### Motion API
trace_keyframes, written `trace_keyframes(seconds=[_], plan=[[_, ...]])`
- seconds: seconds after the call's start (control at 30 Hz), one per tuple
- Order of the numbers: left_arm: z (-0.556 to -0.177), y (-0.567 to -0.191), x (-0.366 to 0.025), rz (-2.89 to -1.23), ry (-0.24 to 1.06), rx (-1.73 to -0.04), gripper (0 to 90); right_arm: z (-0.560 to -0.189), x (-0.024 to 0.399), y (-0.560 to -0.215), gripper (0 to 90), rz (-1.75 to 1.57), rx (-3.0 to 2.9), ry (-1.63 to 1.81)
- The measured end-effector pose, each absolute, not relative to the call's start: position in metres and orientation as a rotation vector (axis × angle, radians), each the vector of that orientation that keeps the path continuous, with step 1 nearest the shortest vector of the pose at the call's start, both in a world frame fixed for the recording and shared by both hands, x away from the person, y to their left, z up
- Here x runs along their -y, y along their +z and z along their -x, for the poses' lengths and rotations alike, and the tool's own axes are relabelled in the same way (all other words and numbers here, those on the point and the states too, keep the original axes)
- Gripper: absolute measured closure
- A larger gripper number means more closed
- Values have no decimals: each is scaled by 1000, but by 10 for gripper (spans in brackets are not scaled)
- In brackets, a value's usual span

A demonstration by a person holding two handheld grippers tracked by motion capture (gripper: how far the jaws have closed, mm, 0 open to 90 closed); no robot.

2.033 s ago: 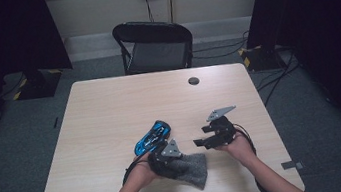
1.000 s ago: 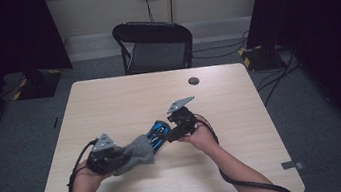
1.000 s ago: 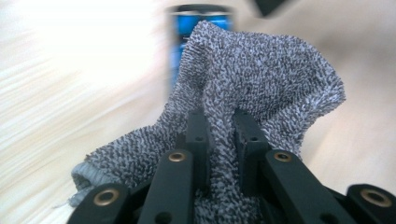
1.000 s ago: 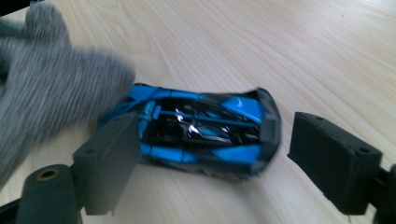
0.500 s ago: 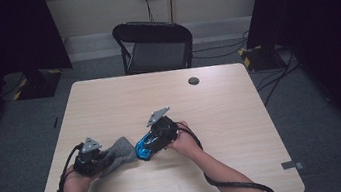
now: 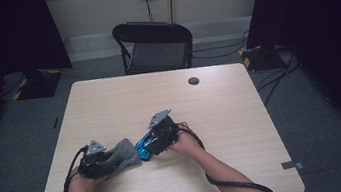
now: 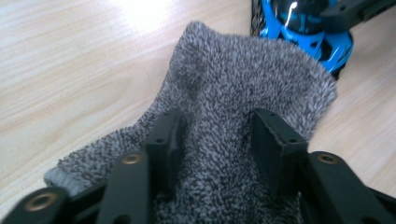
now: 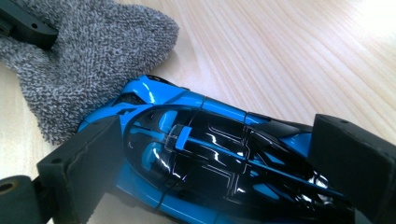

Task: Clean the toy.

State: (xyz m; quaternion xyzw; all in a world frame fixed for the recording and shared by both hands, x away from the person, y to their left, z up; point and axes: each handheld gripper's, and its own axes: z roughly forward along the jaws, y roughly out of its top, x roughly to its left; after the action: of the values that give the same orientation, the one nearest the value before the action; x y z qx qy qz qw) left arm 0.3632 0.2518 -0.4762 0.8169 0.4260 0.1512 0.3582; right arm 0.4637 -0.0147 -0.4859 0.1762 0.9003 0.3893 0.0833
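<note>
wooden table (image 6: 222, 119): left claw (image 7: 215, 135) grips grey sock (image 7: 243, 93); right claw (image 8: 215, 163) clamps blue toy car (image 8: 196, 154).

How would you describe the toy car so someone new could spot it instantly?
On the light wood table, look near the front edge, at the person's two hand-held grippers. The toy car lies between the right gripper's jaws, its nose by the grey sock in the left gripper. It is glossy blue and black; the sock is fuzzy.
</note>
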Motion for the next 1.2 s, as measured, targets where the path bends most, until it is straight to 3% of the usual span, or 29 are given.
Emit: trace_keyframes(seconds=[0.13,0.33,0.37,0.43,0.5,0.6,0.73,1.2], plan=[[-364,-466,-250,-2056,410,-1035,449,-466,13,-485,33,-532,-2699,1156],[-376,-484,-240,-2238,410,-1018,431,-467,13,-485,33,-529,-2708,1147],[-377,-483,-240,-2246,410,-1031,467,-467,13,-485,34,-533,-2709,1144],[-379,-475,-242,-2227,407,-1113,700,-467,12,-484,34,-532,-2711,1136],[-381,-471,-246,-2186,500,-1173,765,-467,11,-483,34,-532,-2721,1123],[-383,-469,-247,-2114,554,-1278,770,-468,11,-483,34,-534,-2720,1123],[-384,-478,-227,-2214,541,-1251,768,-466,8,-483,34,-554,-2712,1113],[-368,-473,-211,-2245,326,-1161,775,-461,3,-484,35,-558,-2691,1110]])
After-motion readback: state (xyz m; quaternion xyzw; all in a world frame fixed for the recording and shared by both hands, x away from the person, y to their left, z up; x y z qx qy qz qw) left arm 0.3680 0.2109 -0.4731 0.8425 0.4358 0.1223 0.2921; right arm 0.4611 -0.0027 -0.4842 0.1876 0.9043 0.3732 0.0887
